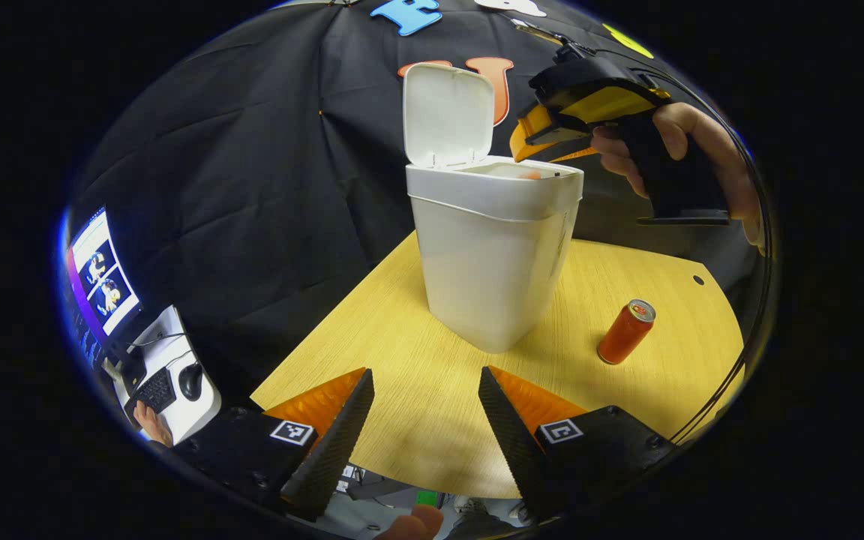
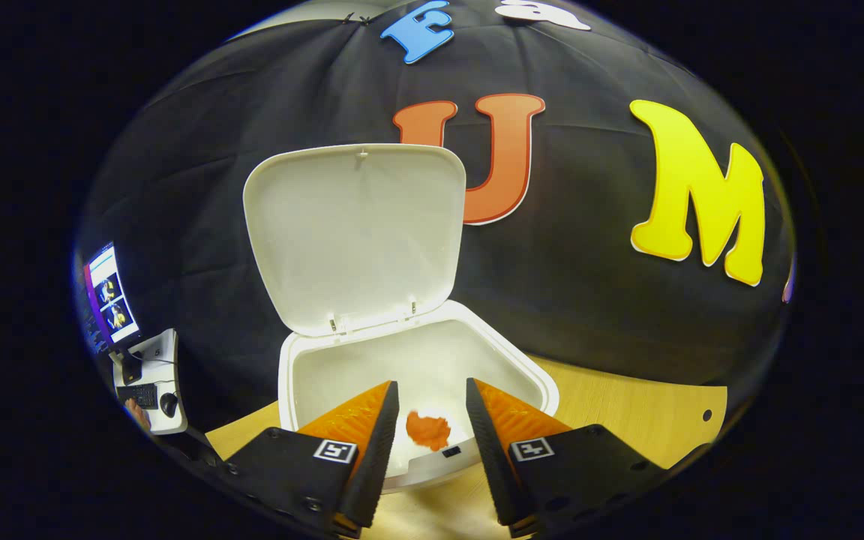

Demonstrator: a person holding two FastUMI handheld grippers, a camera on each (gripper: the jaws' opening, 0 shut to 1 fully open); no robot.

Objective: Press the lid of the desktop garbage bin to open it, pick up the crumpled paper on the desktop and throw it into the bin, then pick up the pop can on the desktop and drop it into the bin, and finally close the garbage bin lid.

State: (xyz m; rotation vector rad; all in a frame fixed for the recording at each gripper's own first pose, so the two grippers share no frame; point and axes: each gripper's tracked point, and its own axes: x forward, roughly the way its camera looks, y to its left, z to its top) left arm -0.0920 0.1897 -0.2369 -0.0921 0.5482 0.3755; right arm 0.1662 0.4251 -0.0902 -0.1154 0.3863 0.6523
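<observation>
Crumpled paper (image 2: 429,429) lies inside the white bin (image 1: 493,255) (lid (image 2: 353,236) upright), below and between the parted, empty fingers of the right gripper (image 2: 429,420), while the left gripper (image 1: 426,420), likewise spread, hovers over the table (image 1: 417,360), seemingly well short of the can (image 1: 625,331).

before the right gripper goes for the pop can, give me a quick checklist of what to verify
1. Bin lid up: ok.
2. Crumpled paper inside the garbage bin: ok.
3. Right gripper open and empty: ok.
4. Pop can upright on the desktop, apart from the bin: ok.
5. Left gripper open, low over the desktop, away from the can: ok.
6. Room left in the bin for the can: cannot tell.
</observation>
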